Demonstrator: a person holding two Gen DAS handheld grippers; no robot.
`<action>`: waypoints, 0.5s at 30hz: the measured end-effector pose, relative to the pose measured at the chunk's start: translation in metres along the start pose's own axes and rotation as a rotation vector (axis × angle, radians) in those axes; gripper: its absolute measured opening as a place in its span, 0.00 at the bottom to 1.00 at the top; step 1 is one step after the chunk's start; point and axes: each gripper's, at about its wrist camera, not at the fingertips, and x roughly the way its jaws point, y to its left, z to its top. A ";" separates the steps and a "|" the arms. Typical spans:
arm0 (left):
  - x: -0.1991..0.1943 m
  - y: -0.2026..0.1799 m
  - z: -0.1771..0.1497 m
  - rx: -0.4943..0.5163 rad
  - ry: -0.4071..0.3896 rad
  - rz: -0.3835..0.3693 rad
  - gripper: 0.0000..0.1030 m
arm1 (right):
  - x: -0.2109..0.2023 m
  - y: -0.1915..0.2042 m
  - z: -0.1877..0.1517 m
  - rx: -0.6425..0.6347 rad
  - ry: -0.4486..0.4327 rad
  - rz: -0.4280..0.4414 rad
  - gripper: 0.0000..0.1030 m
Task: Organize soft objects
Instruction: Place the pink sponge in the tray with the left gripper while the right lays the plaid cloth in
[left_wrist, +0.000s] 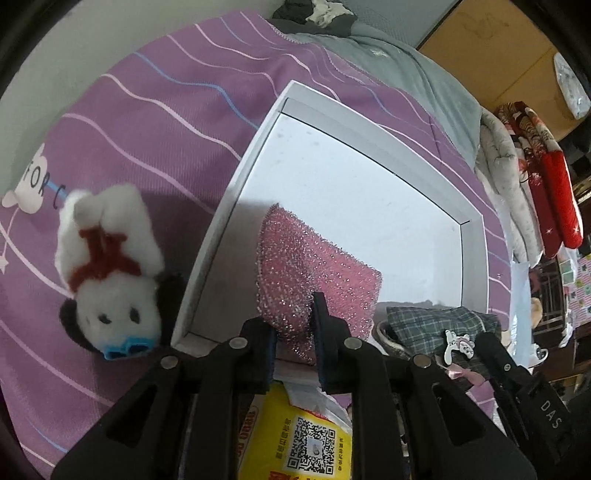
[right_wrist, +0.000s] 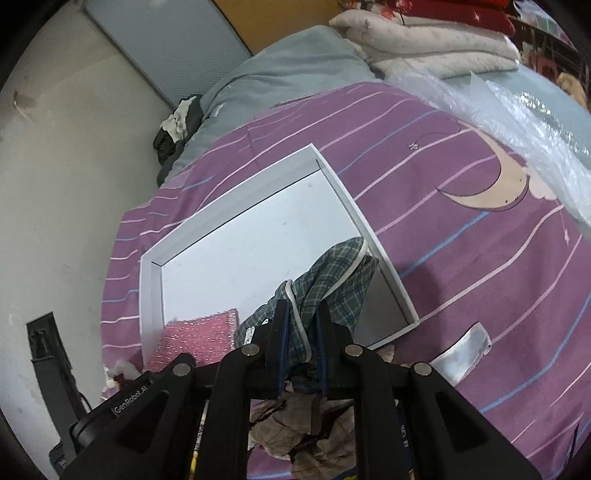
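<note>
Left gripper (left_wrist: 293, 332) jaws pinching a pink glitter sponge (left_wrist: 314, 266) over the white tray (left_wrist: 474, 258) on a purple bedspread (left_wrist: 147, 122), right gripper (right_wrist: 301, 332) jaws pinching plaid cloth (right_wrist: 332, 280) above the same tray, plush dog (left_wrist: 110, 273) just beside it.

1. The sponge (left_wrist: 314, 266) is showing glittery pink.
2. The cloth (right_wrist: 332, 280) is showing a green-grey plaid with white piping.
3. The box (left_wrist: 474, 258) is looking white, its floor pale grey.
4. The bedsheet (left_wrist: 155, 122) is showing purple with pink, white and blue wavy lines.
5. The plush (left_wrist: 110, 273) is showing white, with black ears, a red scarf and blue goggles.
6. The packet (left_wrist: 295, 435) is showing yellow.
</note>
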 end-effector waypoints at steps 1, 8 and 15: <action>-0.001 0.000 -0.001 0.003 -0.003 0.008 0.22 | 0.000 0.001 -0.001 -0.007 -0.004 -0.005 0.12; -0.001 -0.004 -0.005 0.057 -0.016 0.037 0.25 | -0.002 0.002 -0.003 -0.027 -0.015 -0.017 0.12; -0.003 -0.008 -0.007 0.084 -0.013 0.025 0.38 | 0.005 -0.014 -0.003 0.019 -0.004 0.014 0.13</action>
